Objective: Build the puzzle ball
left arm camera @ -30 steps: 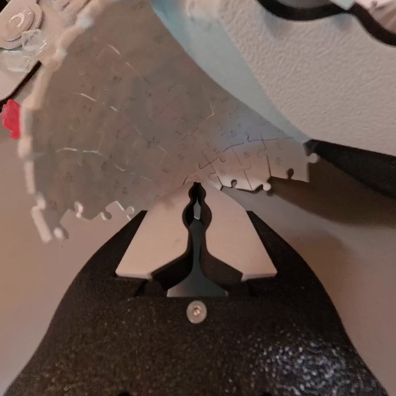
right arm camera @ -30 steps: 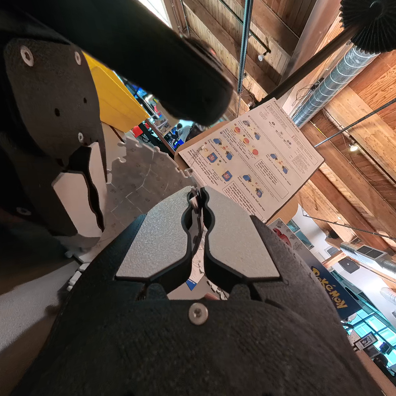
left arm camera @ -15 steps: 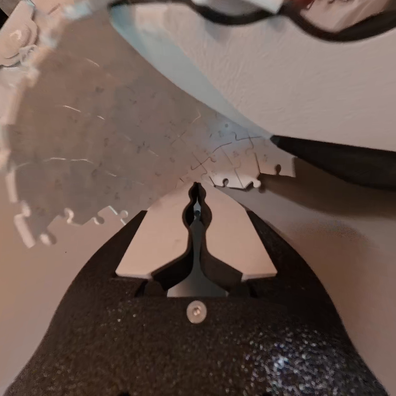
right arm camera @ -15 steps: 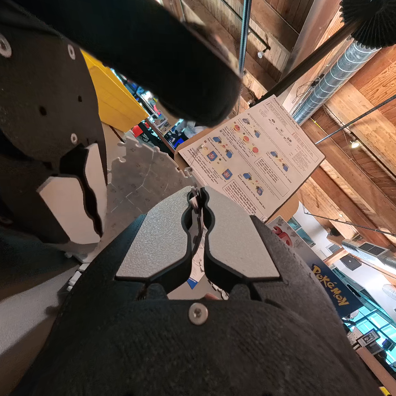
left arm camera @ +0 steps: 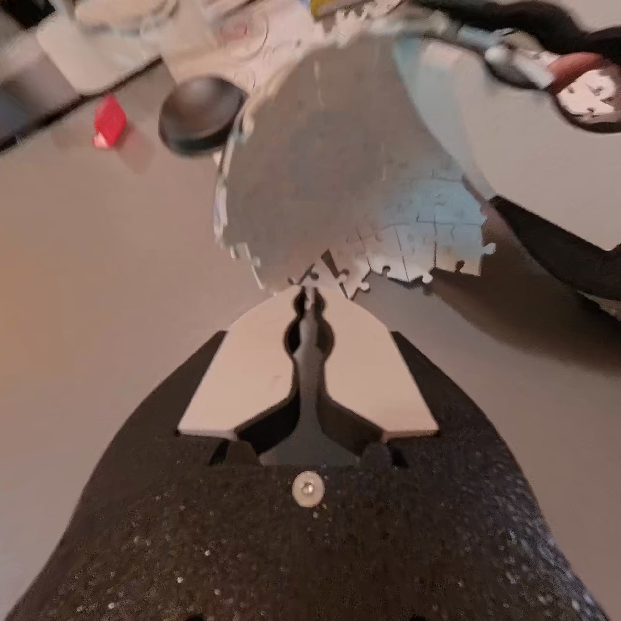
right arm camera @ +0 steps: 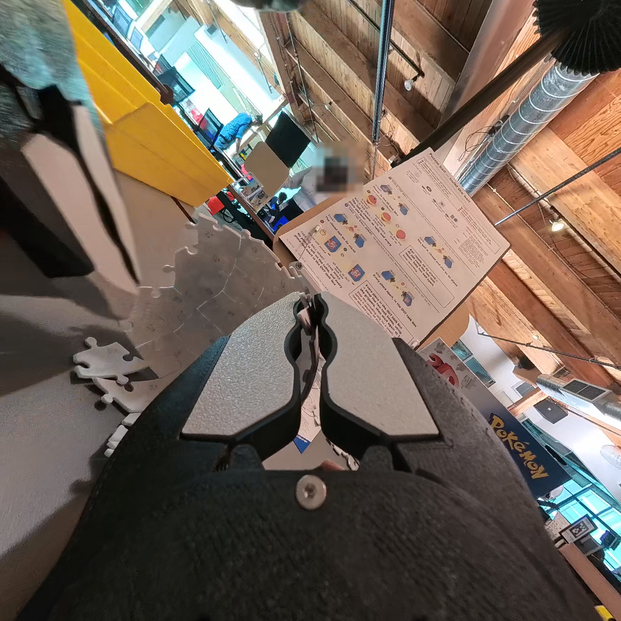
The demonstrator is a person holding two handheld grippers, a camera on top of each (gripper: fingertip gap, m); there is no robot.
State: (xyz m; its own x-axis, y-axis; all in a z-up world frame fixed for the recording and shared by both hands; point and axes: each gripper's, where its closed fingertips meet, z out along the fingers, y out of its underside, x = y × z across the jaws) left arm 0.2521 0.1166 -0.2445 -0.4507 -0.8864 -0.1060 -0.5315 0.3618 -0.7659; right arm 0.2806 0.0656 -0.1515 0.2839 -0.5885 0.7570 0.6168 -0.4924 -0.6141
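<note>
Both grippers are clenched on the same assembly. The left gripper (left arm camera: 311, 295) pinches the near lower edge of the puzzle shell (left arm camera: 336, 174), a curved grey sheet of joined pieces with its unprinted inner face toward the camera. The right gripper (right arm camera: 311, 304) pinches a thin edge of the puzzle shell (right arm camera: 215, 285) at its right rim; whether a separate loose piece is also in its jaws cannot be told.

**Position of the work**
- The shell is held up between the 2 grippers, above the tabletop (left arm camera: 84, 252).
- In the left wrist view the shell is blurred and fills the centre; its knobbed open edge runs to the right.
- A dark round stand (left arm camera: 201, 116) and a small red object (left arm camera: 109, 121) lie far left on the table, well apart from the shell.
- An instruction sheet (right arm camera: 396, 248) is clipped upright to the right of the shell.

**Step in hand**
Judged as mid-assembly: the shell is partial, with an open knobbed edge, and is being turned or re-presented between the grippers.

**Next move**
1. Keep 1 gripper clamped as the anchor.
2. Release the other only once the shell is steady.
3. Fetch a loose piece and align its knobs with the open edge
</note>
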